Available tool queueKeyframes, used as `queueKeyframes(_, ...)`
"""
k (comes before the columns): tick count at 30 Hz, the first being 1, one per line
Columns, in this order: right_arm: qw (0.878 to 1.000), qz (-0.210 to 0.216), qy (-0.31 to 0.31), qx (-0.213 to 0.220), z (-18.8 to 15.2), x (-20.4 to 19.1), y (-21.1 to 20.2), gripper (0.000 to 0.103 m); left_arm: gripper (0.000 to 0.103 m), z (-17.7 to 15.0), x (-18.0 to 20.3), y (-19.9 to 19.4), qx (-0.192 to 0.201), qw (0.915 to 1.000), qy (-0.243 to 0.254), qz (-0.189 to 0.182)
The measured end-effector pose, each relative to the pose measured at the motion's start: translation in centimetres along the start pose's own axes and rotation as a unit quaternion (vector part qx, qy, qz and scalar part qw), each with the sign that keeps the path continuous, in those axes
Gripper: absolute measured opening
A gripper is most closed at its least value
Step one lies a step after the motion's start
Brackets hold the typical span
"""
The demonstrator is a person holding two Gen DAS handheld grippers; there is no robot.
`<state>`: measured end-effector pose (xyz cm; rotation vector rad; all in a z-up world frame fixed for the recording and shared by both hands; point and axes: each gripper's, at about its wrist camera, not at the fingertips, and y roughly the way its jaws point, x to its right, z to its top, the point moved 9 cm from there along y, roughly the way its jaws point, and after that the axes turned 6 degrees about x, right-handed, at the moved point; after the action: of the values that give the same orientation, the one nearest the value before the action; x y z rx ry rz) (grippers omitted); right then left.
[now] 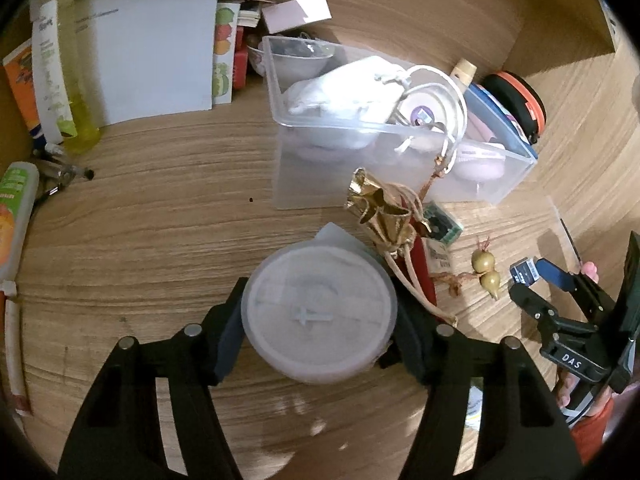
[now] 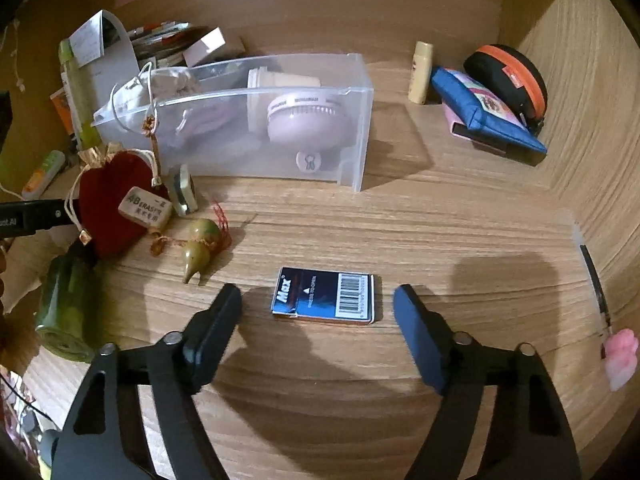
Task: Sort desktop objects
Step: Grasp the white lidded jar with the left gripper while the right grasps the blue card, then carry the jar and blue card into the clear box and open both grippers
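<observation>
- The left gripper is clenched on a round translucent tub with a frosted lid, one black finger pressed against each side of it; the tub sits in front of the clear plastic bin.
- The right gripper is released — its jaws stand wide apart on either side of a small blue "Max" box with a barcode, touching neither edge. The box lies flat on the wooden desk, in front of the bin.
- Inside the bin: a pale pink round brush, a white cloth pouch and a cream cap.
- Just beside the bin's near left corner lie a red heart-shaped pouch, a "4B" eraser resting on it, and a green gourd charm.
- Well to the right of the bin, against the wall — a blue pencil case and a black-and-orange zip case.
</observation>
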<state>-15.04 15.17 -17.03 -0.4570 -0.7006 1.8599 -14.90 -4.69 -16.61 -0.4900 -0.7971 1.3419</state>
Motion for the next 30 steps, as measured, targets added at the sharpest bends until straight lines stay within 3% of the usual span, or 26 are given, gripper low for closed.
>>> queueKeyframes(4, 1.000, -0.003, 0.002, 0.008, 0.3, 0.5, 0.0, 0.045, 0.065, 0.1, -0.2, 0.0, 0.004, 0.9999, -0.002, 0.013)
queueKeyframes(15, 0.999, 0.010, 0.027, 0.018, 0.9, 2.0, -0.4, 0.044, 0.065, 1.1, -2.2, -2.1, 0.045, 0.9968, -0.023, 0.062)
queueKeyframes(20, 0.999, 0.009, 0.020, 0.041, 2.6, 2.2, -1.8, 0.044, 0.065, 2.0, -1.6, -3.9, 0.071, 0.9955, -0.021, 0.059)
queueKeyframes(30, 0.995, 0.022, 0.008, 0.094, 7.5, 2.1, -4.2, 0.044, 0.065, 4.7, 0.5, -6.9, 0.124, 0.9877, 0.007, 0.095)
